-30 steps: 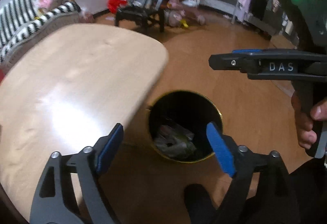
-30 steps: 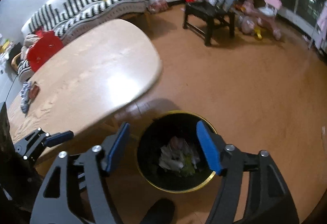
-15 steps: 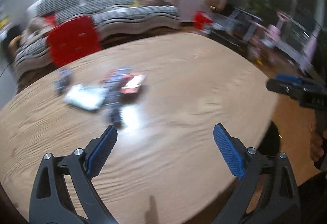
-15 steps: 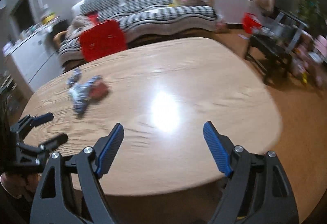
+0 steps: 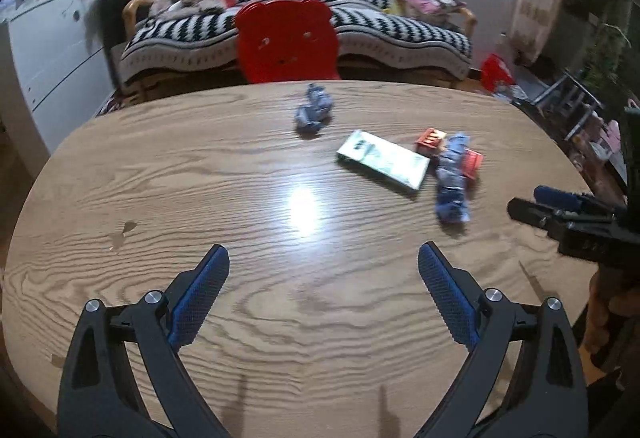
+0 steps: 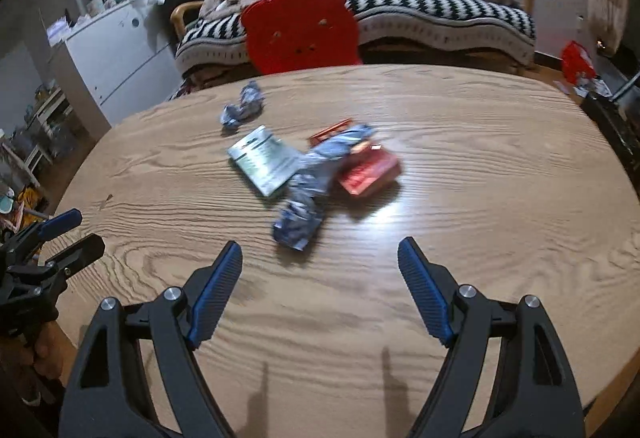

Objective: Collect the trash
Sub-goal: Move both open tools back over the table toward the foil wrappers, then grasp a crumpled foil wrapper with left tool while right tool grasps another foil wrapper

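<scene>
Trash lies on the oval wooden table (image 5: 200,178) (image 6: 500,178): a crumpled blue wrapper (image 5: 314,110) (image 6: 242,108) at the far side, a flat pale green packet (image 5: 382,160) (image 6: 264,158), a long crumpled blue wrapper (image 5: 452,180) (image 6: 316,182) and red packets (image 5: 430,140) (image 6: 370,170). My left gripper (image 5: 323,290) hangs open above bare wood, well short of the trash. My right gripper (image 6: 320,286) is open too, just short of the long blue wrapper's near end. Nothing is between either pair of fingers.
A red bear-shaped chair back (image 5: 286,38) (image 6: 300,32) stands at the table's far edge, a striped sofa (image 5: 360,22) behind it. A white cabinet (image 5: 48,50) is at the left. Floor with toys and a black bench (image 5: 568,102) lies to the right.
Both grippers have swung away from the black bin on the floor and now face the table with the trash. Both stand a little wider than a second ago.
</scene>
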